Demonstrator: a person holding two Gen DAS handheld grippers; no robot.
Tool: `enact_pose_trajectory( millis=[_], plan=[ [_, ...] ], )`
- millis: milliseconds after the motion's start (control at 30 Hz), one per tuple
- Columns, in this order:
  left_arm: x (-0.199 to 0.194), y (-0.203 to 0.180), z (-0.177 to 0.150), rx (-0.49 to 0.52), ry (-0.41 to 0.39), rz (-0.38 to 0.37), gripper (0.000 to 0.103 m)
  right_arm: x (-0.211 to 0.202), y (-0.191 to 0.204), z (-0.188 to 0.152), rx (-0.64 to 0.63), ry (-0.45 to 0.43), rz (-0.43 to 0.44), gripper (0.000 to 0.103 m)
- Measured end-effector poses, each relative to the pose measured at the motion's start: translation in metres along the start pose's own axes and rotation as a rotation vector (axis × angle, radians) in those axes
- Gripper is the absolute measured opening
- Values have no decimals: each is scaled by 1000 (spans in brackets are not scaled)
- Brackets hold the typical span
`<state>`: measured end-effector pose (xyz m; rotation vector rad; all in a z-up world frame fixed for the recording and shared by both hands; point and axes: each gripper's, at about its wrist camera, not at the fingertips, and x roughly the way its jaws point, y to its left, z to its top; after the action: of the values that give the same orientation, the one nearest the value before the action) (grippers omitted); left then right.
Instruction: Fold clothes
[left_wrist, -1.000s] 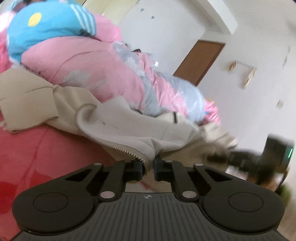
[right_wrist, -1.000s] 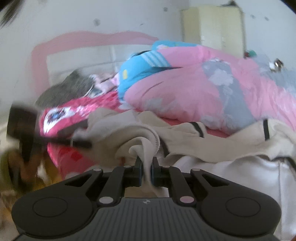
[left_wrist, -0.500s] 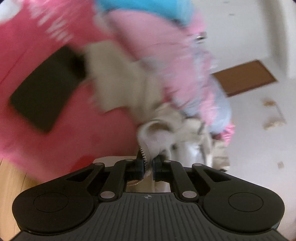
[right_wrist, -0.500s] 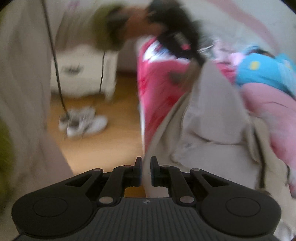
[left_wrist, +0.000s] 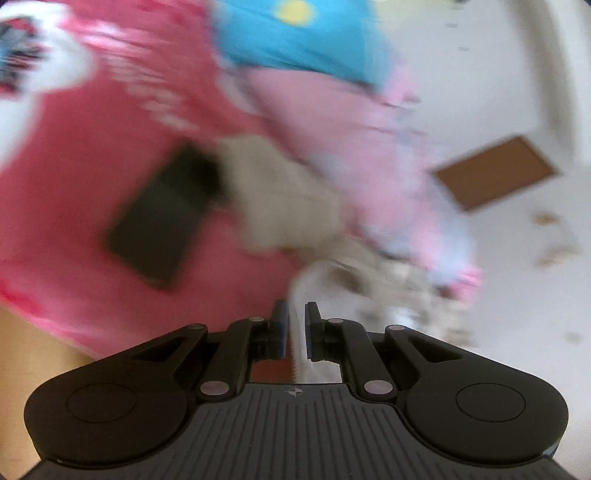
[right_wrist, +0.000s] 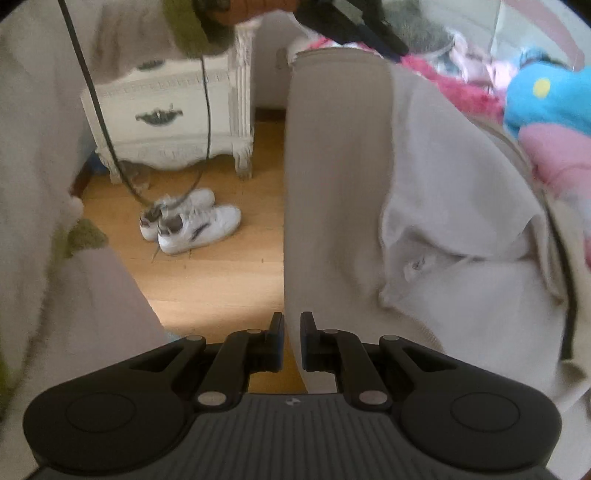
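Both tongs are clenched on the same beige jacket. Left tongs (left_wrist: 294, 328) pinch a thin fabric edge — a zipper strip seems to run between the pads, though blur makes that uncertain. Right tongs (right_wrist: 291, 341) grip another edge of the jacket (right_wrist: 424, 206), which rises from the pads as a taut straight edge, the rest spilling right over the bed (left_wrist: 92, 229).

Two-corner hold makes sense: stretching one edge between the hands takes out slack so the cloth can be laid flat before folding. Jacket is partly in the air, partly lying on the bed's red cover beside the pink quilt (left_wrist: 332, 122). A dark flat item (left_wrist: 162, 225) lies on the cover near the cloth — could get buried under it. Shoes (right_wrist: 192, 221) and a white nightstand (right_wrist: 170, 110) stand on the wood floor below.
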<state>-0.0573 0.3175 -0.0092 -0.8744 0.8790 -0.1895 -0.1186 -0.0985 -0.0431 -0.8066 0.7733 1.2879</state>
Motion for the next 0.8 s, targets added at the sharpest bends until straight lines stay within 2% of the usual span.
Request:
enact_pose_trajectory(
  millis=[33,100,167,233,300,333,367,400,467,533,600,667,733,800],
  plan=[
    [0,7,-2,-12,-14,37,8,4,0,1,3,20,-2,9],
    [-2,12,-7,-4,-43,52,8,7,-1,3,15,39,-6,10],
    [-3,6,-11,39,-73,56,9,-8,-7,5,55,-2,15,11],
    [1,-11,-11,113,-107,61,9,-33,-23,5,134,-93,31,13],
    [10,-36,-10,208,-129,39,11,-59,-38,5,213,-184,46,25],
    [20,-48,-10,253,-126,21,12,-71,-46,4,254,-231,52,39],
    [32,-61,-11,302,-113,-1,15,-84,-59,0,304,-289,32,47],
    [44,-75,-13,352,-99,-23,19,-92,-75,-9,376,-328,-9,47],
    [79,-103,-16,450,-51,-57,37,-108,-107,-26,520,-403,-92,52],
    [120,-132,-20,546,22,-67,39,-112,-143,-51,700,-415,-214,55],
    [162,-159,-27,633,108,-72,39,-103,-184,-79,903,-371,-331,55],
    [201,-182,-36,711,201,-81,39,-88,-225,-107,1091,-302,-417,47],
    [240,-195,-44,771,296,-83,39,-68,-260,-130,1215,-239,-418,42],
    [275,-197,-51,820,351,-18,39,-45,-286,-143,1266,-187,-420,27]
  ],
)
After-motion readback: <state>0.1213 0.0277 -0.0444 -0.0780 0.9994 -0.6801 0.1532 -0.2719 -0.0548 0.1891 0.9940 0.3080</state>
